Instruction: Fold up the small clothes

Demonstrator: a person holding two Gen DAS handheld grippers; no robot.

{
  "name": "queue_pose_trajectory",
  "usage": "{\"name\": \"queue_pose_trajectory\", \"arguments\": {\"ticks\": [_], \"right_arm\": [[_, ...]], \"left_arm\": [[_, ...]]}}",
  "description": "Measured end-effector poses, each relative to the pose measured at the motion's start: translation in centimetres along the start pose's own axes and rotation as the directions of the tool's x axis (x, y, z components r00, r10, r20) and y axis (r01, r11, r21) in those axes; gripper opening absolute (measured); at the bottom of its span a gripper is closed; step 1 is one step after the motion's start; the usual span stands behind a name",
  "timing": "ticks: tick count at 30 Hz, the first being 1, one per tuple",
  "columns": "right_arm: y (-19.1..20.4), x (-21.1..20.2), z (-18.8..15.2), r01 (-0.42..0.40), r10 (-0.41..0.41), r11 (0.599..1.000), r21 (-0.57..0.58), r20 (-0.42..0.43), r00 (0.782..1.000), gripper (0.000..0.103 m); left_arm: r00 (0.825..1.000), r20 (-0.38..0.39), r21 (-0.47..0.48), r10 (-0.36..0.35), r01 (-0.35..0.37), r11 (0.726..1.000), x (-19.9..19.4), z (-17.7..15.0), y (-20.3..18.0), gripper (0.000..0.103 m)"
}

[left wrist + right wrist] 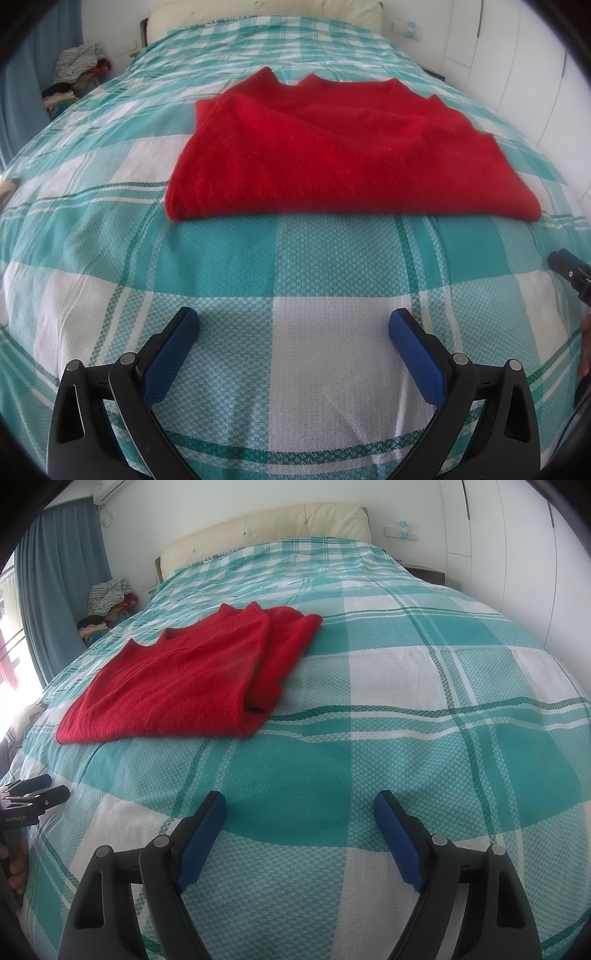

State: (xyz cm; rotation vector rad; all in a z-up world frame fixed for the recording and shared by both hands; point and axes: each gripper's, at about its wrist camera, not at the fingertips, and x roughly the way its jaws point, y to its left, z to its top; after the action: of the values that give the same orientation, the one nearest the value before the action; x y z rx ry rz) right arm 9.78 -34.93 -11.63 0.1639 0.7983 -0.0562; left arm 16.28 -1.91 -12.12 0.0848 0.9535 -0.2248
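A red knitted sweater lies folded on the bed, its folded edge toward me and its ribbed neck at the far side. In the right wrist view the sweater sits to the upper left, with layers stacked at its right end. My left gripper is open and empty, over the bedspread short of the sweater. My right gripper is open and empty, to the right of the sweater. The left gripper shows at the left edge of the right wrist view, and the right gripper at the right edge of the left wrist view.
A teal and white plaid bedspread covers the bed. A cream headboard stands at the far end. A pile of clothes lies by the blue curtain at the left. White wardrobe doors stand at the right.
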Motion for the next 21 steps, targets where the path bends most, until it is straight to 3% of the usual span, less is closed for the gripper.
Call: {"name": "queue_pose_trajectory", "arguments": {"ticks": [21], "right_arm": [[0.19, 0.00, -0.22, -0.003, 0.003, 1.000, -0.001, -0.002, 1.000, 0.083]], "left_arm": [[1.000, -0.001, 0.000, 0.000, 0.000, 1.000, 0.01, 0.03, -0.03, 0.103]]}}
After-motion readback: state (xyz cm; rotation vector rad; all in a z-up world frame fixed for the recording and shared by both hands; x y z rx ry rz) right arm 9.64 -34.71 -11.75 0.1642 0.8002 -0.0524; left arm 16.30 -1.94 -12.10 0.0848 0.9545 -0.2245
